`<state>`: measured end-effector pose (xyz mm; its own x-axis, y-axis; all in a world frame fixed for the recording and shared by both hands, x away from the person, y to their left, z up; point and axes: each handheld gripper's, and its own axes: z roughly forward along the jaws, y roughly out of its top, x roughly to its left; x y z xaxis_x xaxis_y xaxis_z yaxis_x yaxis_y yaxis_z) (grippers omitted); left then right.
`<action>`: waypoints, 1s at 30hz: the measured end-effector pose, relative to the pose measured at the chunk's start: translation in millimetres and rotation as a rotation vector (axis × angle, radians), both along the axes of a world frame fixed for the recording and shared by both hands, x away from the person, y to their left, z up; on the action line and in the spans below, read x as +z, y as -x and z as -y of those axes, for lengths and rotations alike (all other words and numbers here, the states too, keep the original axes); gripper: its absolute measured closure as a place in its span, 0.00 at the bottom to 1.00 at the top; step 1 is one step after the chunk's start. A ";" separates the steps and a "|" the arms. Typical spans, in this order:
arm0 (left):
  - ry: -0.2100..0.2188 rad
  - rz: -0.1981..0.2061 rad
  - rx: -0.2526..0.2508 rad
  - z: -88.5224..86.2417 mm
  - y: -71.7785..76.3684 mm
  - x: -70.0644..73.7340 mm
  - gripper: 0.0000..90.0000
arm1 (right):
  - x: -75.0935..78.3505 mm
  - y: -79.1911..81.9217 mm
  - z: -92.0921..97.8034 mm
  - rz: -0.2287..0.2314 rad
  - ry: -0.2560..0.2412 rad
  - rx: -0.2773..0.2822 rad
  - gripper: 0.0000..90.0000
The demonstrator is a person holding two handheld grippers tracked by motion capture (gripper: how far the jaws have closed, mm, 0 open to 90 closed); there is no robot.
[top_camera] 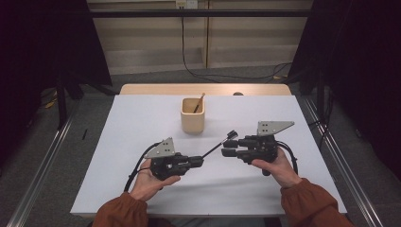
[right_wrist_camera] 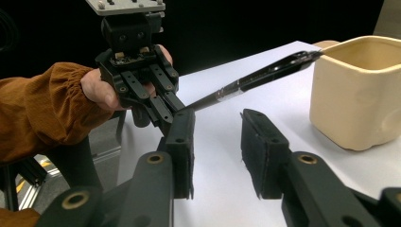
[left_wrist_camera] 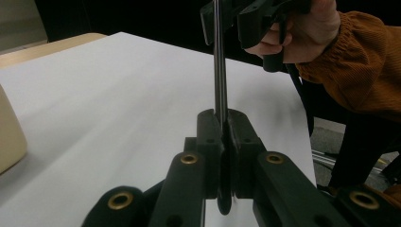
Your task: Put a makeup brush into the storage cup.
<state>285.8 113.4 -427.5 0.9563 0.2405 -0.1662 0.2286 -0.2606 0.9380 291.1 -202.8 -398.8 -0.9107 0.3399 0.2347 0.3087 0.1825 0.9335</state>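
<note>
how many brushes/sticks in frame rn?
2. A black brush is clamped in the left gripper, tip toward the open right gripper. A brown-handled one stands in the beige cup; the cup may hide more.

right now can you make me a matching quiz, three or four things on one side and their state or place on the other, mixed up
Things:
1. left claw
2. right claw
3. beige cup
4. black brush

States or places:
a. open, holding nothing
b. upright at the far middle of the table, a thin stick leaning inside
c. shut on the handle end
d. held off the table, slanting up toward the right claw

Pairs: 1-c, 2-a, 3-b, 4-d
</note>
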 end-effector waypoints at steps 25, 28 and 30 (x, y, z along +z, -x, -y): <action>-0.018 0.015 -0.044 10.9 1.1 -5.0 0.95 | 2.4 -2.0 0.0 -0.018 -0.050 0.029 0.87; -0.015 0.013 -0.047 11.8 1.2 -5.9 0.95 | 2.2 -2.3 0.0 -0.026 -0.063 0.041 0.89; -0.020 0.018 -0.051 11.8 0.7 -6.5 0.95 | 2.1 -2.2 0.5 -0.035 -0.067 0.043 0.90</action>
<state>285.1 101.6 -434.1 0.9702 0.1944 -0.1444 0.1975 -0.2906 0.9362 293.3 -203.3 -396.7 -0.9150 0.2826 0.2880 0.3349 0.1339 0.9327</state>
